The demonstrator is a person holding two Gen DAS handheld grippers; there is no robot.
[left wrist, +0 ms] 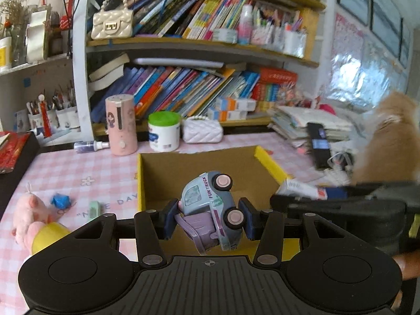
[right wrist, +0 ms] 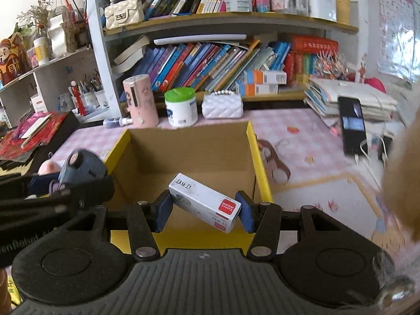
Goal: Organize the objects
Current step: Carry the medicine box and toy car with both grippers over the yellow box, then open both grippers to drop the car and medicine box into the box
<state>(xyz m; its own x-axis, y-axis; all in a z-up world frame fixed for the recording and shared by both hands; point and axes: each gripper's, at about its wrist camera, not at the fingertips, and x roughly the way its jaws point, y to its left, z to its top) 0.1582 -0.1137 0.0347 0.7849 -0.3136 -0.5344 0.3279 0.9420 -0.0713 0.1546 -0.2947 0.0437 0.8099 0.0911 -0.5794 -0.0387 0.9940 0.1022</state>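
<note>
My left gripper [left wrist: 208, 220] is shut on a pale blue toy truck [left wrist: 210, 204], tilted on its side, held over the open cardboard box [left wrist: 199, 162] with yellow rims. My right gripper [right wrist: 204, 207] is shut on a small white staples box [right wrist: 204, 202] with a red label, held over the same cardboard box [right wrist: 183, 152]. The left gripper with the truck [right wrist: 81, 168] shows at the left of the right wrist view. The staples box [left wrist: 302, 189] shows at the right of the left wrist view.
On the pink checked tablecloth lie a pink plush pig [left wrist: 29, 215], a blue crumpled object [left wrist: 61, 201] and a green eraser [left wrist: 94, 208]. Behind the box stand a pink cylinder [left wrist: 121, 126], a green-lidded tub [left wrist: 164, 131] and a white purse [left wrist: 202, 131]. A phone [right wrist: 353, 126] lies at the right.
</note>
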